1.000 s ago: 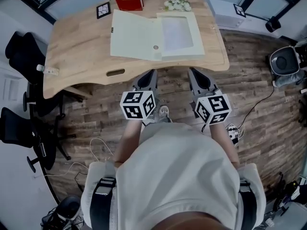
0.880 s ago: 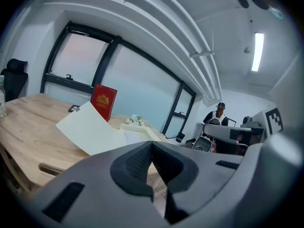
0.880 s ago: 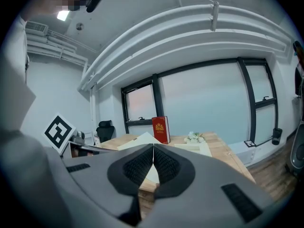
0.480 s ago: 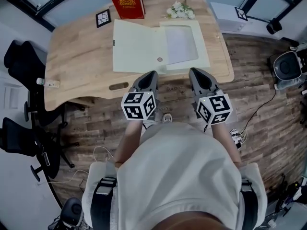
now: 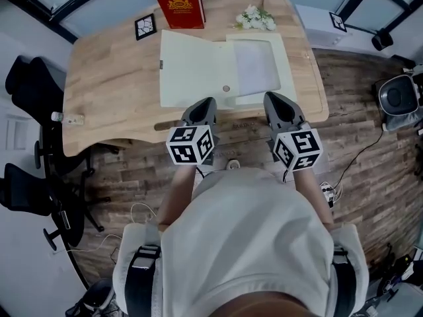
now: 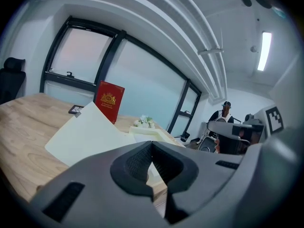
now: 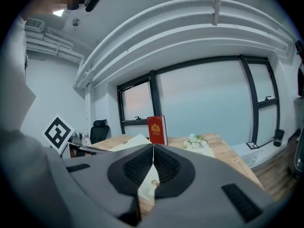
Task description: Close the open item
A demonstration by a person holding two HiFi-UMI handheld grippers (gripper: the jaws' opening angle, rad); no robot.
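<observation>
Approach: left gripper and right gripper now reach table edge | jaws together, empty | box lid still flat open, closing not begun.

The person wears a pale grey top under dark shoulder straps, and the grey left gripper and right gripper each carry a cube with black-and-white square markers.

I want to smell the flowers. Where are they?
Head view: the flowers lie at the table's far edge, right of the red book, behind the open box.
</observation>
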